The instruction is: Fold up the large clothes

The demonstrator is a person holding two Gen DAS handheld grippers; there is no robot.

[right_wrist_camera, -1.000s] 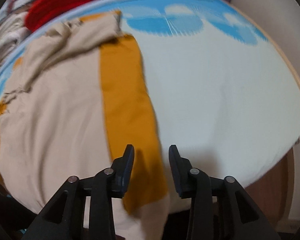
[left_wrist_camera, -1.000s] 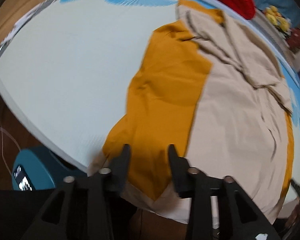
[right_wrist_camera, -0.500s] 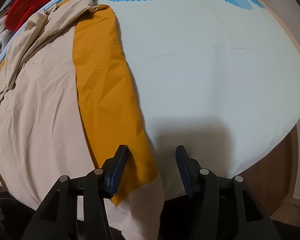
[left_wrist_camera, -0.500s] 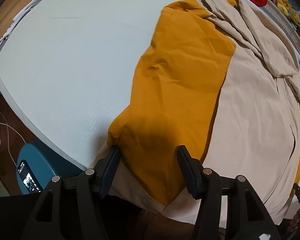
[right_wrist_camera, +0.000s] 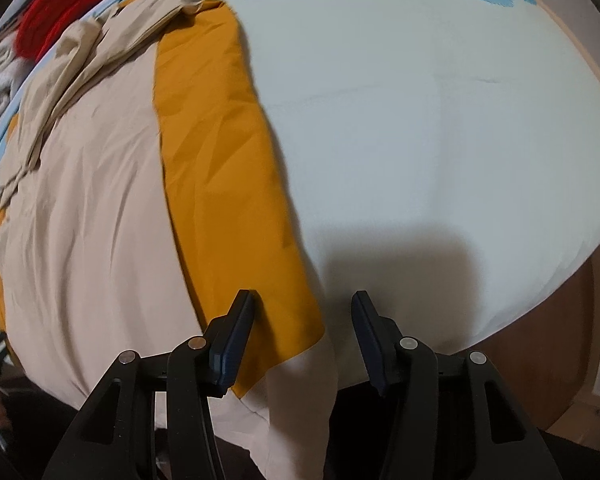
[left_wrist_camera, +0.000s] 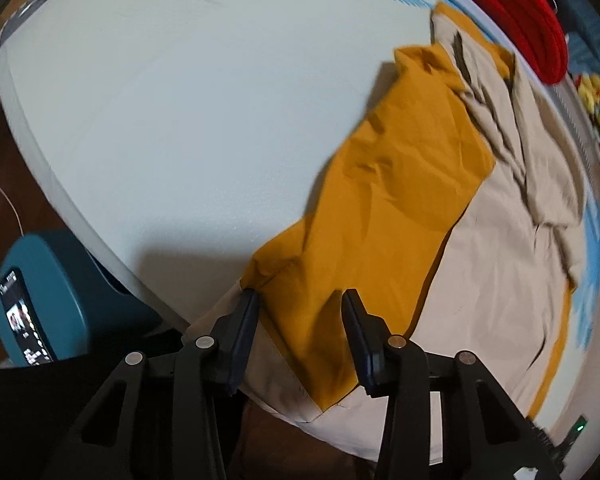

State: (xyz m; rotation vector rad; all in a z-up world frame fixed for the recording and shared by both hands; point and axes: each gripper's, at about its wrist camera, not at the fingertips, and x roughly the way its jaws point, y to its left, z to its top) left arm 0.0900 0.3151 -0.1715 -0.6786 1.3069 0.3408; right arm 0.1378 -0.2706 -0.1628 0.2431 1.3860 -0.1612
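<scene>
1. The garment [left_wrist_camera: 480, 264], beige with mustard side panels, lies spread flat and lengthwise on the bed [left_wrist_camera: 204, 112]. Its hem hangs over the near edge. Likely laid out like this so both near corners are reachable for a fold toward the far end.
2. The sleeves [left_wrist_camera: 540, 136] and collar end are bunched at the far end, beside a red knitted item [left_wrist_camera: 516, 12]. That end probably needs tidying before the fold looks clean.
3. The left tongs [left_wrist_camera: 300, 328] point steeply down over the near-left hem corner. The jaws have just been closing but stand apart. The mustard panel [left_wrist_camera: 380, 216] sits between them with a visible gap on the right finger side. Not clamped yet.
4. The right tongs [right_wrist_camera: 304, 328] point straight down at the near-right corner, jaws apart. The mustard panel edge [right_wrist_camera: 220, 168] sits between them, hard by the left finger. The right finger is over bare bed sheet. No grip.
5. My read: this is a symmetric two-corner pickup setup, one tong per hem corner.
6. Risk: the cloth is thin, so the jaws could pinch only the top layer.
7. A phone [left_wrist_camera: 24, 320] rests on a teal object below the bed's left edge, out of the way.
</scene>
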